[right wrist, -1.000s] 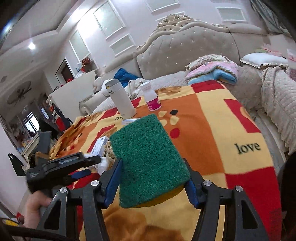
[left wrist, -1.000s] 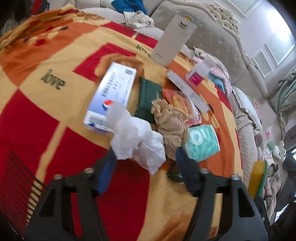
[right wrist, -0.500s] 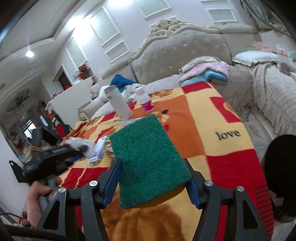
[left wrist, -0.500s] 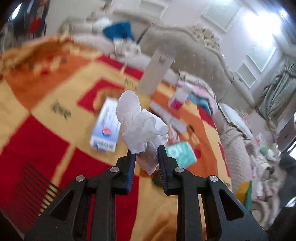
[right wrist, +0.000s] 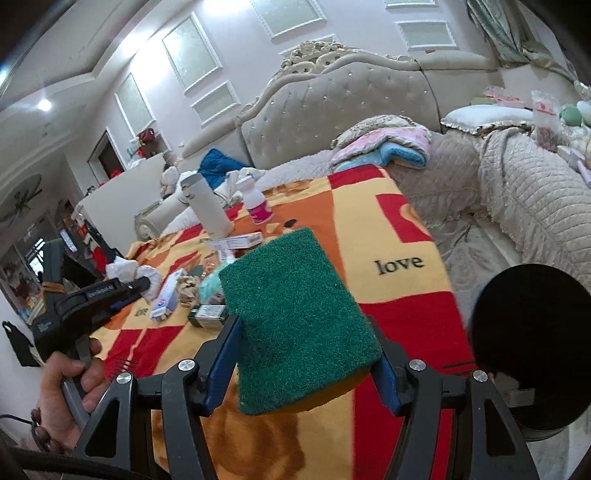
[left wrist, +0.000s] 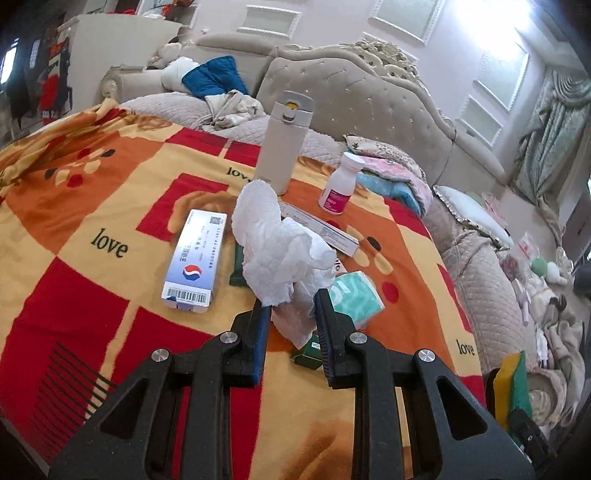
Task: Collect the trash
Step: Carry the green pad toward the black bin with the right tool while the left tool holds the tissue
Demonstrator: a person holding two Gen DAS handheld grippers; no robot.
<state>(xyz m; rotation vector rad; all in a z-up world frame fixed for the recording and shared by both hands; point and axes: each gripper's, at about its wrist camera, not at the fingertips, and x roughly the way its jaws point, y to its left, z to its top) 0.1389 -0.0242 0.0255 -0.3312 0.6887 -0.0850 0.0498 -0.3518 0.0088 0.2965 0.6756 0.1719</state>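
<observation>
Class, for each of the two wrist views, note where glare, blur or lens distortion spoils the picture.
Left wrist view: window glare washes out the upper right; the fisheye bends the blanket's edges; the tissue is sharp. Right wrist view: glare on the upper windows; the dark round object at right is blurred.

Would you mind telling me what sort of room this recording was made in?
Most likely a home living room: a tufted sofa wraps around a table under a "love" blanket, with folded bedding on the seat.

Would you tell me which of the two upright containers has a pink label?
The small white bottle; the taller thermos flask beside it is plain cream.
</observation>
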